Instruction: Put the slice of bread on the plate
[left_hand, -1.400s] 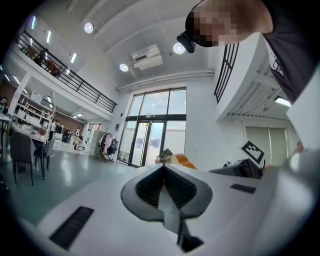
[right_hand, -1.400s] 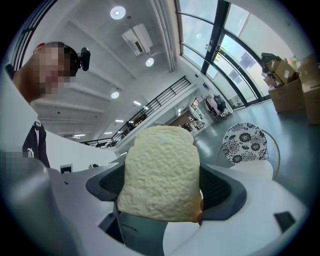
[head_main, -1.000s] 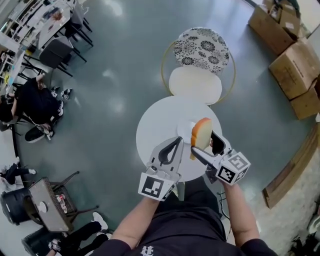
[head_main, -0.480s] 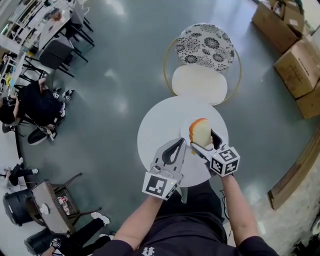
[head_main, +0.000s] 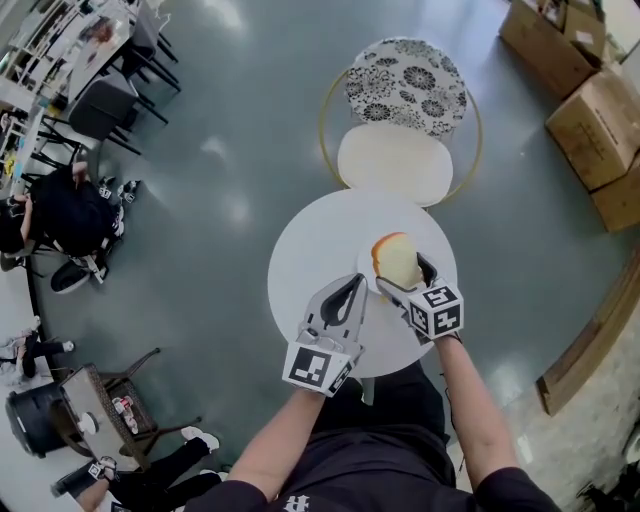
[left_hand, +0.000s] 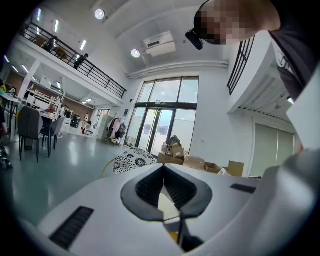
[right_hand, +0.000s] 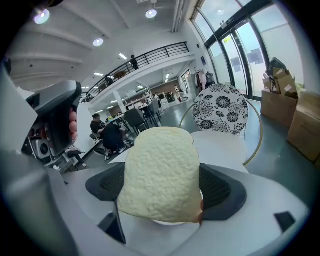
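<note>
A slice of bread (head_main: 394, 259) with a pale crumb and brown crust is clamped in my right gripper (head_main: 405, 278), which is shut on it. It hangs low over the white plate (head_main: 424, 244) on the right half of the round white table (head_main: 310, 250); I cannot tell whether it touches the plate. In the right gripper view the bread (right_hand: 161, 172) fills the space between the dark pads of the right gripper (right_hand: 162, 187). My left gripper (head_main: 350, 292) hovers over the table's near side, left of the plate. Seen from its own camera, the left gripper (left_hand: 163, 172) is shut and holds nothing.
A chair (head_main: 392, 160) with a cream seat and floral back stands just beyond the table. Cardboard boxes (head_main: 590, 90) are stacked at the upper right. People sit at tables at the far left (head_main: 70, 210). Another chair (head_main: 95, 410) stands at the lower left.
The right gripper has brought the bread down and slightly left, from raised and tilted to low over the plate. The left gripper has barely moved.
</note>
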